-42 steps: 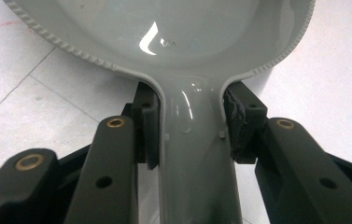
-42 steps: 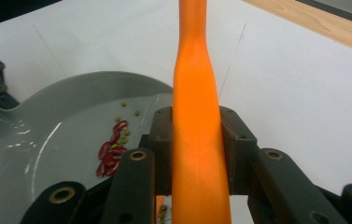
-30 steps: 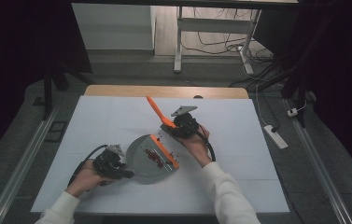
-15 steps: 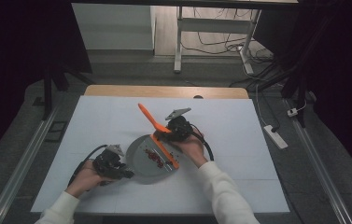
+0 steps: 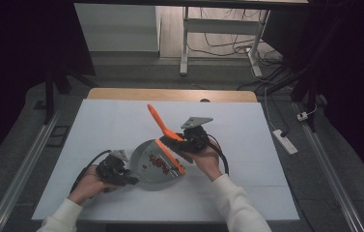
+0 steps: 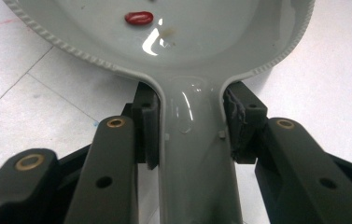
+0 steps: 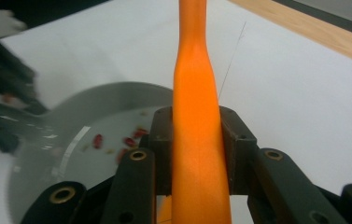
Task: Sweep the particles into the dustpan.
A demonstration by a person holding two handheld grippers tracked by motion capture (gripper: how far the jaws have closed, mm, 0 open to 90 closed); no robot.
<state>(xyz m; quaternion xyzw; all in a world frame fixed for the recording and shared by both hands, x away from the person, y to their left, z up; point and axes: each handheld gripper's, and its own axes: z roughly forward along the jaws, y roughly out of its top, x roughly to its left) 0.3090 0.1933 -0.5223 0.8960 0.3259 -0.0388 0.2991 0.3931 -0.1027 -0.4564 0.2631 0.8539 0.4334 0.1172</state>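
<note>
Left gripper view puts me right on the left gripper's [image 6: 190,135] fingers [image 6: 146,126]: they are pinching the grey handle of the dustpan [image 6: 190,60] from both sides, pads flat against its edges, and the handle runs straight up between them into the pan's shallow bowl. One red bean [image 6: 139,18] lies on the glossy inside of the pan near the top of that picture, and the ribbed rim curves away to either side over the white table [image 6: 29,116]. Right gripper view shows my right gripper [image 7: 197,149] with its fingers [image 7: 162,140] clamped on the orange handle of the brush [image 7: 194,93], which rises between them to the top of the frame; beyond and to the left I see the pan's grey bowl with several red beans scattered in it. From the high view, my left gripper [image 5: 117,171] sits low at the near left of the table [image 5: 266,145], holding the dustpan [image 5: 146,164] level, while the right gripper [image 5: 179,142] is just beside the pan's right edge, the brush [image 5: 158,121] handle slanting up and away to the left and its orange head lying along the pan's right side. Beans [image 5: 158,162] are gathered in the pan close to that head. A wooden strip edges the far side of the table.
</note>
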